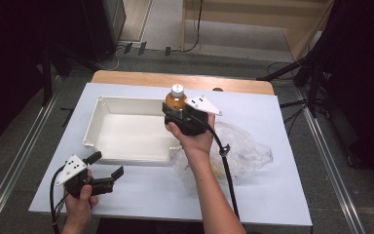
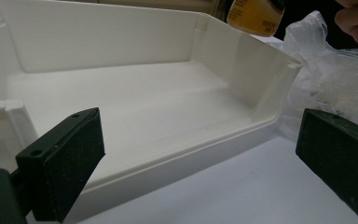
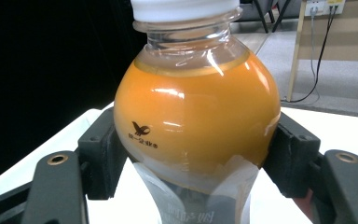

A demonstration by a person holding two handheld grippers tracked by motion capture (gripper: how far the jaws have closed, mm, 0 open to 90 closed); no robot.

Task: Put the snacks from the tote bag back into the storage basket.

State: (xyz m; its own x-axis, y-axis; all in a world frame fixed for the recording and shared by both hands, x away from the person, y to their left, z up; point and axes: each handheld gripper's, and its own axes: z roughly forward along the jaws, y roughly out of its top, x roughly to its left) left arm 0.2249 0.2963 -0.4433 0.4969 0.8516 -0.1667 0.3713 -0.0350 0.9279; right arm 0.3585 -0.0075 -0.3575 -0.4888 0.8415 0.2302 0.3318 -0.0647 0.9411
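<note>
A round bottle of orange juice point(image 3: 196, 116) with a white cap sits upright between the jaws of my right gripper point(image 3: 196, 154), both pads pressing its sides. From above, the bottle point(image 1: 176, 97) hangs over the right end of the white tray point(image 1: 126, 156), held by my right gripper point(image 1: 181, 117). My left gripper point(image 1: 108, 165) rests near the table's front left corner, jaws wide apart and nothing between them. Its own view looks into the tray point(image 2: 242, 60), with the bottle's bottom point(image 2: 254, 16) at the top edge.
A crumpled clear plastic bag point(image 1: 246, 151) lies right of the tray, under my right forearm; it also shows beside the tray wall as the bag point(image 2: 326, 79). The white table sheet point(image 1: 282, 195) ends close to my left hand. Dark stands and cables ring the table.
</note>
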